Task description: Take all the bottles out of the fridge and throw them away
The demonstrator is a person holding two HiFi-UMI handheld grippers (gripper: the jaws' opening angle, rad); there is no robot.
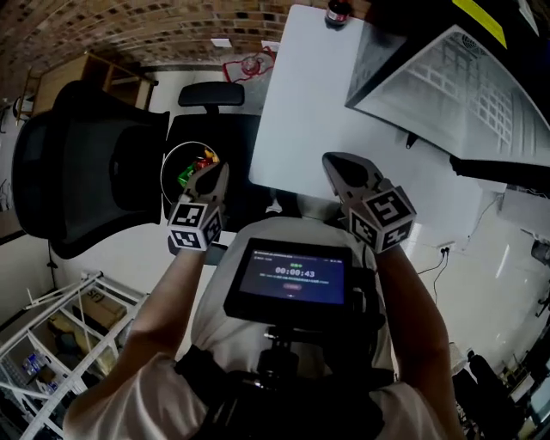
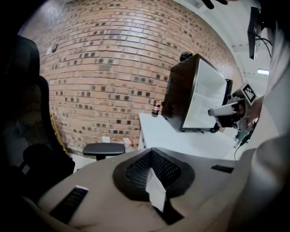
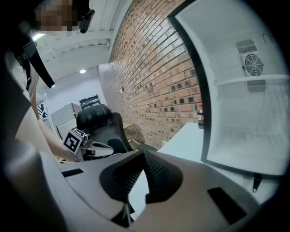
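**Both claws shut and empty; one bottle on the table**

The left gripper [image 1: 209, 174] has its jaws fully together with nothing between them. In the head view its tip lies at the right edge of a round, white-rimmed bin [image 1: 172, 152] on the near left. Red, green and yellow items lie in the bin; what they are cannot be made out.

The right gripper [image 1: 332, 161] also has its jaw tips meeting and holds nothing. It sits over the near edge of the white table [image 1: 301, 103].

A bottle [image 1: 337, 10] stands upright at the far end of the table, just left of the fridge [image 1: 447, 94]. It is small and dark, with a red band near the top.

The fridge is a dark cabinet on the right of the table, its white interior and wire shelves showing.

A black office chair [image 1: 86, 172] stands at far left.
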